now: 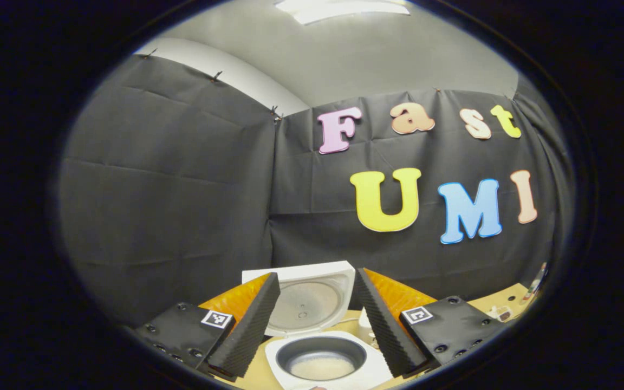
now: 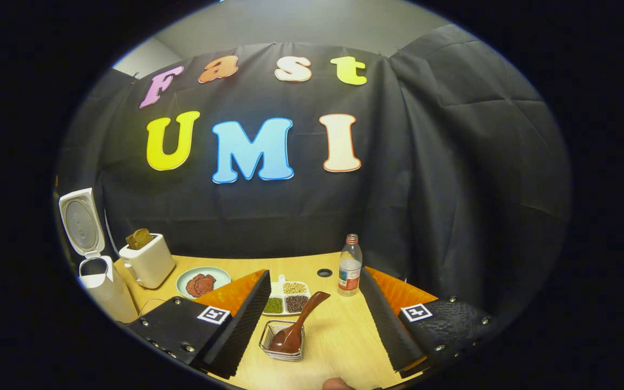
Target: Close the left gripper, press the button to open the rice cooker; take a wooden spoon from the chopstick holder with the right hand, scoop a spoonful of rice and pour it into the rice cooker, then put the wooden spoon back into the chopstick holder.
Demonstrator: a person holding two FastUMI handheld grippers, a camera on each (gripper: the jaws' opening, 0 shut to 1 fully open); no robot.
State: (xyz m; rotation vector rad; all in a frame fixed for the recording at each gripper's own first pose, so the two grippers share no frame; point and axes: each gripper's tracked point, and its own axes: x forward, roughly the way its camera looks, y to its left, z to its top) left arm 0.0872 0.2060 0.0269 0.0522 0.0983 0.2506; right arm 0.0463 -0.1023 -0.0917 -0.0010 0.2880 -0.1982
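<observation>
In the left gripper view the white rice cooker [image 1: 282, 360] stands open just below me, its lid [image 1: 306, 295] tipped up and back. White rice [image 1: 322, 368] lies in the bottom of the dark inner pot. My left gripper [image 1: 317, 273] is open above it, a finger on each side, holding nothing. In the right gripper view a dark wooden spoon [image 2: 296, 325] rests bowl-down in the wire chopstick holder [image 2: 282, 342], its handle leaning up to the right. My right gripper [image 2: 314, 271] is open, and the holder sits between the fingers without touching them. The open cooker [image 2: 101, 284] stands at the far left.
On the wooden table [image 2: 339, 336] stand a toaster with bread [image 2: 147, 260], a plate of meat slices [image 2: 202, 281], a divided dish of beans and grains [image 2: 286, 297] just behind the holder, and a water bottle [image 2: 349, 265]. A small round hole [image 2: 324, 272] is beside the bottle.
</observation>
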